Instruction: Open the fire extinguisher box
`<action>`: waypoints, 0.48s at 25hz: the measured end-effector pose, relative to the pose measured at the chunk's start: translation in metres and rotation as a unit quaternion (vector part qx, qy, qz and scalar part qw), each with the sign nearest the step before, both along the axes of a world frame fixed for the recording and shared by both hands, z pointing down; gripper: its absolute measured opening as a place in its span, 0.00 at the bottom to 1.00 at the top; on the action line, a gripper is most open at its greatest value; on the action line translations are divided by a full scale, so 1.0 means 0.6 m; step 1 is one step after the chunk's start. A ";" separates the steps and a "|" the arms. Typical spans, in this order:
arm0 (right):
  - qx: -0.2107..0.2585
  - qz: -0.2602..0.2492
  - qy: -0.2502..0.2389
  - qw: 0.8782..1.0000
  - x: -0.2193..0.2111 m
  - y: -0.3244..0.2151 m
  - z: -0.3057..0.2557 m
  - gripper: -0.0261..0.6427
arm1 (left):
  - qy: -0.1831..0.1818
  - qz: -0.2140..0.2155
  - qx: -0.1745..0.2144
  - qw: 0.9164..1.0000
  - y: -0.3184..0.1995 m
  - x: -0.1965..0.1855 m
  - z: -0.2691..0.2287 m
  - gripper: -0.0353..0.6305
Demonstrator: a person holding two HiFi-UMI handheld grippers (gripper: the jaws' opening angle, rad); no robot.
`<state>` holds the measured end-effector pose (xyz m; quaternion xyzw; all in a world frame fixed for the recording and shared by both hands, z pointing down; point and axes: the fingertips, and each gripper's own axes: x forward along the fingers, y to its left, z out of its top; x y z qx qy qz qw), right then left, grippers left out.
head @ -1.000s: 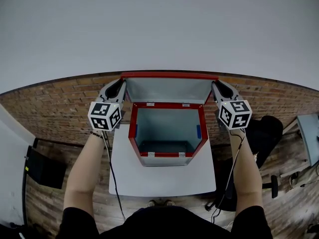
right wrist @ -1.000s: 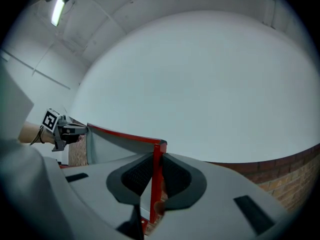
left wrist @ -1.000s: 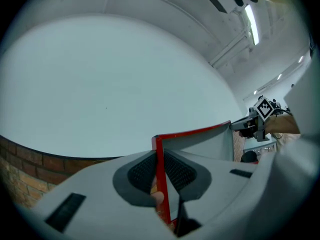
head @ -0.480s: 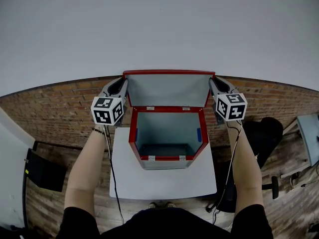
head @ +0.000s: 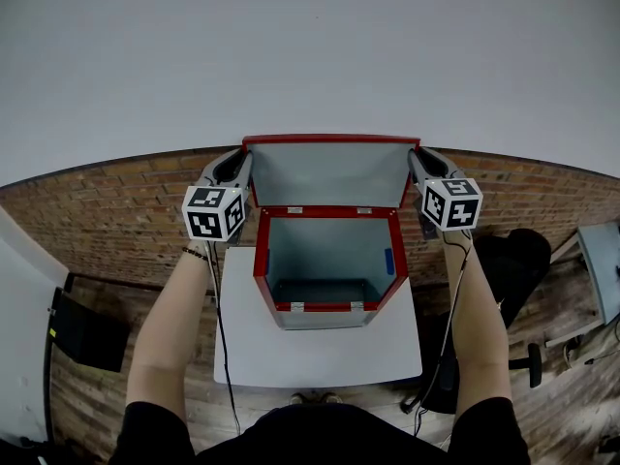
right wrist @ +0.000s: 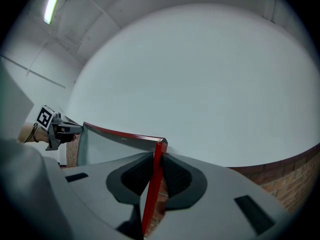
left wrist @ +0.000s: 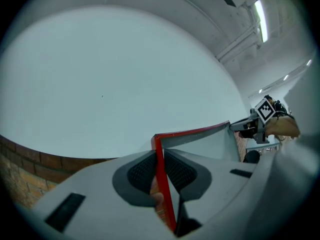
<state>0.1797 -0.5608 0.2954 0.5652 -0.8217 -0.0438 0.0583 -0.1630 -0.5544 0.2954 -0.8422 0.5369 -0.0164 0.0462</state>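
Observation:
A red fire extinguisher box [head: 327, 298] stands on a small white table [head: 320, 347], its grey inside bare. Its lid [head: 329, 170] is raised upright at the back, grey face toward me, red rim on top. My left gripper [head: 242, 166] is shut on the lid's left edge [left wrist: 159, 159], the red rim pinched between its dark pads. My right gripper [head: 415, 166] is shut on the lid's right edge [right wrist: 156, 166] the same way. Each gripper shows in the other's view, the right gripper [left wrist: 250, 126] and the left gripper [right wrist: 62, 129], at the lid's far corners.
A white wall [head: 310, 56] rises right behind the lid above a brick band [head: 107, 211]. A black office chair [head: 513, 260] stands to the table's right, a dark case [head: 87, 329] on the wooden floor to the left. Cables hang from both grippers.
Both grippers have lifted the lid a little higher and more upright, and they have drawn slightly inward and up with it.

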 end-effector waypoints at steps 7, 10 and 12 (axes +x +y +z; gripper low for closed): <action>0.022 -0.002 0.005 1.000 0.010 0.019 -0.005 0.22 | -0.006 -0.002 -0.004 1.000 0.017 -0.008 0.007 0.32; 0.024 0.004 -0.009 1.000 0.029 0.044 -0.003 0.25 | 0.007 -0.009 -0.003 1.000 0.045 -0.024 0.015 0.35; 0.031 0.009 -0.015 0.999 0.037 0.073 -0.003 0.25 | 0.012 -0.008 0.000 1.000 0.074 -0.031 0.020 0.35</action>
